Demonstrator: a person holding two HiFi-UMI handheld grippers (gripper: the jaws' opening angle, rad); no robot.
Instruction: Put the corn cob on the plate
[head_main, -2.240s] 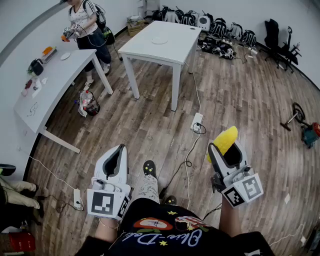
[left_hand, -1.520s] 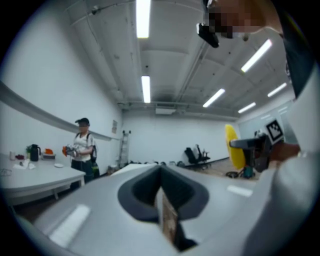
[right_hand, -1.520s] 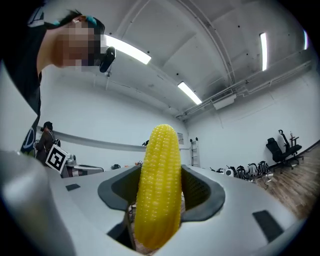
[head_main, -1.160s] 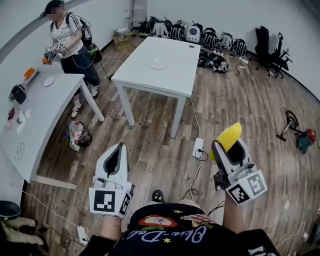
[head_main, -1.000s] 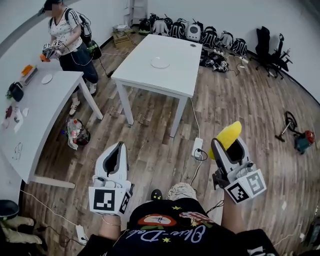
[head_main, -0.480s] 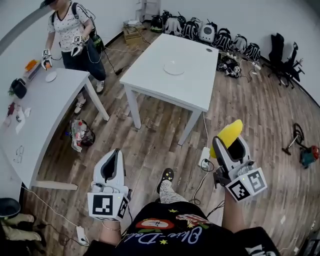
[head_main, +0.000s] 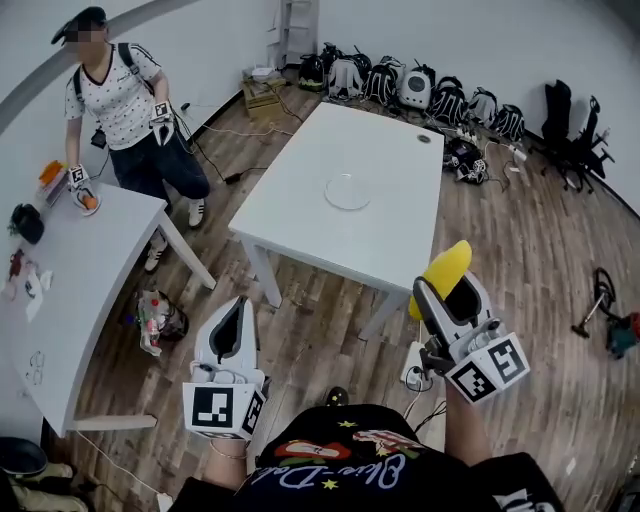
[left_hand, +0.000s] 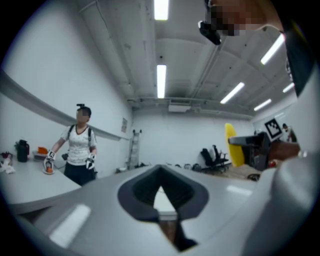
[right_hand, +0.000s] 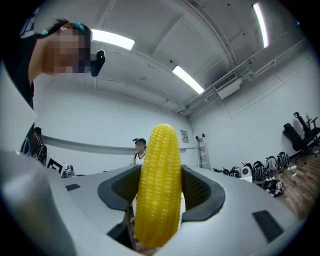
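A yellow corn cob (head_main: 446, 271) stands upright in my right gripper (head_main: 449, 292), which is shut on its lower half; in the right gripper view the corn cob (right_hand: 160, 165) fills the space between the jaws of the right gripper (right_hand: 159, 202). The clear plate (head_main: 347, 191) lies near the middle of the white table (head_main: 300, 215), straight ahead and beyond both grippers. My left gripper (head_main: 231, 322) is held low at the left with its jaws together and nothing in them; in its own view the left gripper (left_hand: 161, 194) points across the room, and the corn cob (left_hand: 231, 145) shows at the right.
Another person (head_main: 120, 100) with grippers stands at the far left beside a long grey table (head_main: 60, 300) with small items on it. Backpacks (head_main: 400, 85) line the far wall, with an office chair (head_main: 570, 140) at the right. A power strip (head_main: 412, 366) and cables lie on the wooden floor.
I have walked up to the white table, which is now close in front of both grippers. The right gripper still holds the corn upright; the left stays shut and empty.
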